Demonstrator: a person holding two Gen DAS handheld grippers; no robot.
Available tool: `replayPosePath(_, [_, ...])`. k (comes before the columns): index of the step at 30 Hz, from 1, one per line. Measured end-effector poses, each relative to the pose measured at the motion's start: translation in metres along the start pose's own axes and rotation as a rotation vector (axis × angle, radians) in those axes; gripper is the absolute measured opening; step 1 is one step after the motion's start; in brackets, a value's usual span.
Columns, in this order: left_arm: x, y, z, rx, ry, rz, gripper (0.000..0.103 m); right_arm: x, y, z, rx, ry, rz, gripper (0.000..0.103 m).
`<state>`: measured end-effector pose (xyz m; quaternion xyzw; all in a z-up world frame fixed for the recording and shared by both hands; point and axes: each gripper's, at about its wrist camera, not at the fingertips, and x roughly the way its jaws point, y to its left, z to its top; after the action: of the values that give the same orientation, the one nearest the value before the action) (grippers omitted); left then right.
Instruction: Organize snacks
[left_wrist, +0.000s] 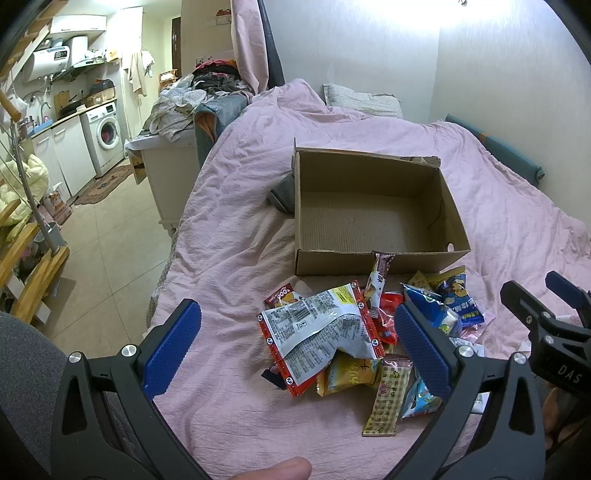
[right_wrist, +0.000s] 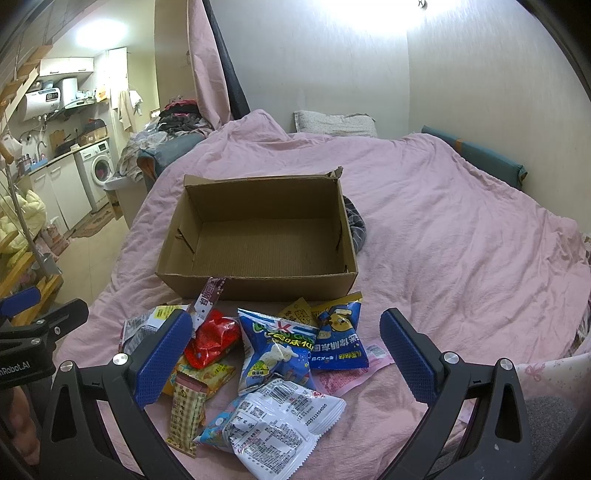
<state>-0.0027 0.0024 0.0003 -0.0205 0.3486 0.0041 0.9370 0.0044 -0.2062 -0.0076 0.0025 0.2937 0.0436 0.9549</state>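
Snacks (right_wrist: 258, 365) lie in a loose pile on the pink bed cover (right_wrist: 461, 240), just in front of the box (right_wrist: 258, 284). The box is open on top, and nothing shows inside it. In the right view the pile sits at about 6 o'clock from the box, and one thin bar (right_wrist: 210, 295) leans on the box's front wall.

Both tools hang above the pile. The left gripper (left_wrist: 299, 347) is spread wide and holds nothing. The right gripper (right_wrist: 288, 354) is spread wide too, also with nothing in it.

I think the step now is to pick the first bag. A good one for the right gripper is the blue bag (right_wrist: 275, 350) in the middle of its view, because it lies on top. The red bag (right_wrist: 212, 341) at its 9 o'clock is partly under other packs, so it is better to leave it for later. The left gripper could take the big silver bag (left_wrist: 321, 332), which is on top on its side.

Bags like these are puffy and slippery. Come straight down, pinch near the middle or a flat sealed edge, and squeeze softly so nothing inside breaks. Take one bag at a time. Lift it up over the front wall of the box, then let go low inside.
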Motion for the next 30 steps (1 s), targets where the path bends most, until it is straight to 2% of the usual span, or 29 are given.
replayPosePath(3, [0.0, 0.002, 0.002, -0.003, 0.005, -0.001, 0.103, 0.001, -0.003, 0.001, 0.012, 0.013, -0.003, 0.103])
replayPosePath(5, [0.0, 0.002, 0.001, -0.004, 0.004, 0.001, 0.103, 0.004, -0.008, 0.003, 0.05, 0.061, 0.001, 0.103])
replayPosePath(10, [0.004, 0.008, 0.0, -0.028, 0.03, 0.028, 0.103, 0.024, -0.032, 0.009, 0.239, 0.292, 0.084, 0.103])
replayPosePath(12, [0.006, 0.012, -0.001, -0.054, 0.053, 0.017, 0.103, 0.037, -0.045, 0.002, 0.373, 0.416, 0.148, 0.103])
replayPosePath(14, [0.009, 0.016, 0.0, -0.065, 0.067, 0.014, 0.103, 0.05, -0.052, -0.011, 0.474, 0.533, 0.172, 0.103])
replayPosePath(16, [0.01, 0.018, 0.001, -0.07, 0.077, 0.022, 0.103, 0.064, -0.049, -0.027, 0.498, 0.628, 0.161, 0.103])
replayPosePath(21, [0.017, 0.023, 0.0, -0.09, 0.124, 0.036, 0.103, 0.097, -0.041, -0.063, 0.562, 0.783, 0.144, 0.103])
replayPosePath(27, [0.027, 0.026, -0.003, -0.111, 0.178, 0.041, 0.103, 0.119, -0.026, -0.083, 0.552, 0.835, 0.087, 0.103])
replayPosePath(29, [0.028, 0.025, -0.004, -0.111, 0.185, 0.035, 0.103, 0.119, -0.018, -0.085, 0.522, 0.819, 0.083, 0.1])
replayPosePath(30, [0.027, 0.024, -0.004, -0.107, 0.184, 0.033, 0.103, 0.118, -0.015, -0.086, 0.511, 0.812, 0.082, 0.092])
